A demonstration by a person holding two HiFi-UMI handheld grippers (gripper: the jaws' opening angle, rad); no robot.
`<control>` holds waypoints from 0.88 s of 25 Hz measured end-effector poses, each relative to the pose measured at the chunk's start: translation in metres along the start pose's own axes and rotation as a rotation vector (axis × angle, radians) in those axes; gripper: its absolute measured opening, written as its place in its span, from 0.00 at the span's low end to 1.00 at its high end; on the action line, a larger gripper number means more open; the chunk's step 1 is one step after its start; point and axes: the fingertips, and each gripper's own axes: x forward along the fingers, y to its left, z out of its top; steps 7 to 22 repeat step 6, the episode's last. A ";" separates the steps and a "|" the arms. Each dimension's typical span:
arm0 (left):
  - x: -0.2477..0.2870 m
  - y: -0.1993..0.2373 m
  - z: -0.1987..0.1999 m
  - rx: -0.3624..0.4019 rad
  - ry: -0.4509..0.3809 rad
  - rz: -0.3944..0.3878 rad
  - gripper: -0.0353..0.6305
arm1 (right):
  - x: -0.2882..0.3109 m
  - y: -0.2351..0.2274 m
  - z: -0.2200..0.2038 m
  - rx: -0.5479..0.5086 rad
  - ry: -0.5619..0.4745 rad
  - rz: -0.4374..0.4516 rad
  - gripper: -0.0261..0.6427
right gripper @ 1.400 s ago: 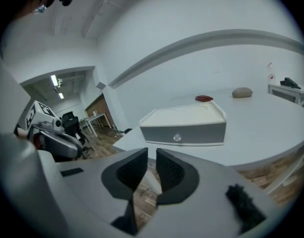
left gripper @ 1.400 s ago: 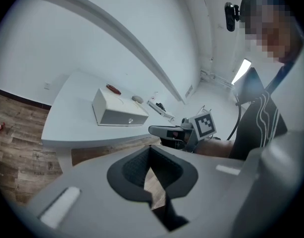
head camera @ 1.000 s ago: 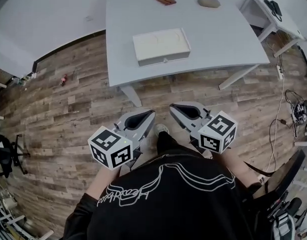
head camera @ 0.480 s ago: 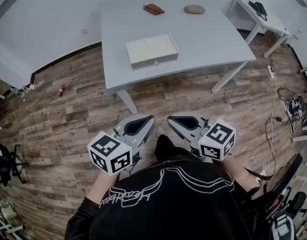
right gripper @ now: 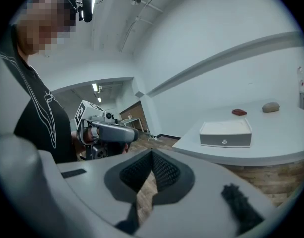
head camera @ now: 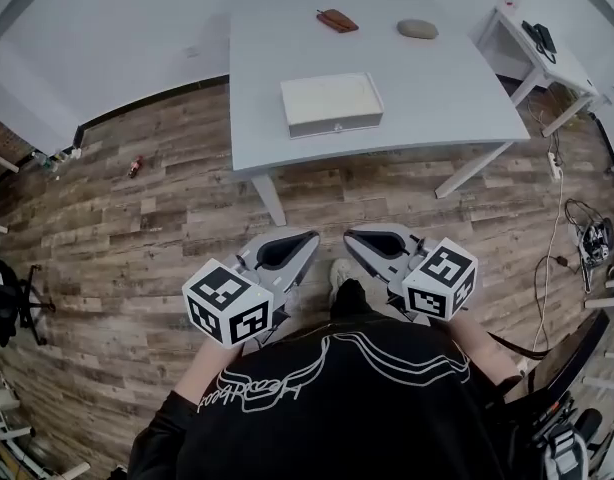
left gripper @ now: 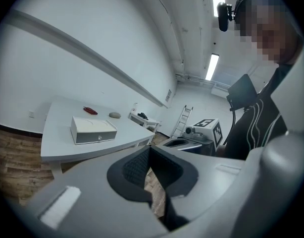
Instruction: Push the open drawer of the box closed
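Fingers on the left gripper (head camera: 309, 236) are pressing together at their tips with nothing between them; only the wooden floor (head camera: 137, 238) is showing through the gap behind the tips. Fingers on the right gripper (head camera: 349, 234) are meeting at the tips in the same way, and they too are holding nothing. A person in a black top (head camera: 327, 408) is holding both grippers low and close to the body, over the floor and well apart from the counter (head camera: 437, 88). Both are pointing toward the counter and angling slightly toward each other.

The box (head camera: 332, 103) is sitting on the counter near its front edge, left of the middle. Its grey drawer front (head camera: 317, 128), with a small round knob, is facing the person. I cannot tell from any view whether the drawer is sticking out of the box or lying flush.

Farther back on the counter, a reddish-brown object (head camera: 337, 20) and a grey stone-like lump (head camera: 417, 29) are lying apart from each other and from the box. A smaller side table (head camera: 562, 63) is standing to the right of the counter, carrying a dark object (head camera: 541, 36).
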 end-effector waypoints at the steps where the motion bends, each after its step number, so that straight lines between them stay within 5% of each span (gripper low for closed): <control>1: -0.002 0.002 0.000 0.000 0.000 0.002 0.06 | 0.002 0.000 0.001 -0.003 0.002 0.003 0.05; 22: -0.007 0.005 0.003 -0.010 -0.002 0.001 0.06 | 0.009 0.001 0.006 0.006 0.010 0.008 0.05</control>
